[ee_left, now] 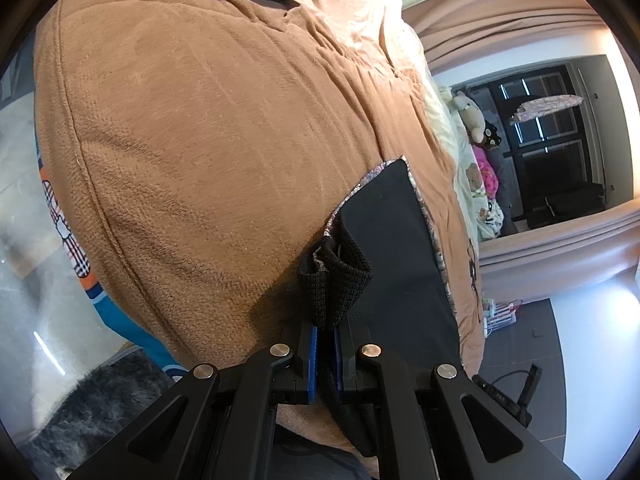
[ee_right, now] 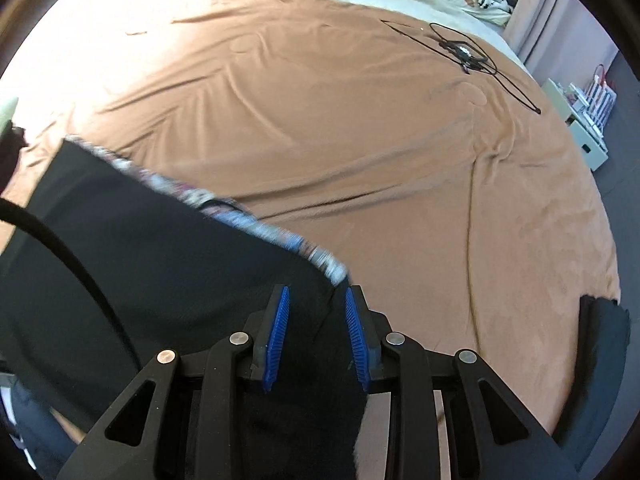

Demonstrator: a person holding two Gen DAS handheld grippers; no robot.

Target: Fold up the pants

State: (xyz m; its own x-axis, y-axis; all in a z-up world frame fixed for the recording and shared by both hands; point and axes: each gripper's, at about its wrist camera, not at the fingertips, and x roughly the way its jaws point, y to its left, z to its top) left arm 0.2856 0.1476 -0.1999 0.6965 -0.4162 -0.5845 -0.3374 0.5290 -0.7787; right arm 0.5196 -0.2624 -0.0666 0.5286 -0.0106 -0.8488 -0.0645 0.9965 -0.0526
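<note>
The black pants (ee_left: 392,240) with a patterned lining edge lie on a tan bedspread (ee_left: 200,140). My left gripper (ee_left: 328,332) is shut on their ribbed black waistband (ee_left: 336,280), which bunches up between the blue pads. In the right wrist view the pants (ee_right: 160,260) stretch from the left toward my right gripper (ee_right: 316,296). Its blue pads stand a little apart with a thick fold of the black fabric filling the gap between them. The patterned edge (ee_right: 248,220) is motion-blurred and ends at the right fingertip.
The tan bedspread (ee_right: 360,140) spreads wide beyond the pants. A black cable tangle (ee_right: 468,52) lies at its far right. Another dark cloth (ee_right: 600,352) sits at the right edge. Plush toys (ee_left: 472,116) and pillows rest at the head end. A shelf box (ee_right: 588,128) stands beside the bed.
</note>
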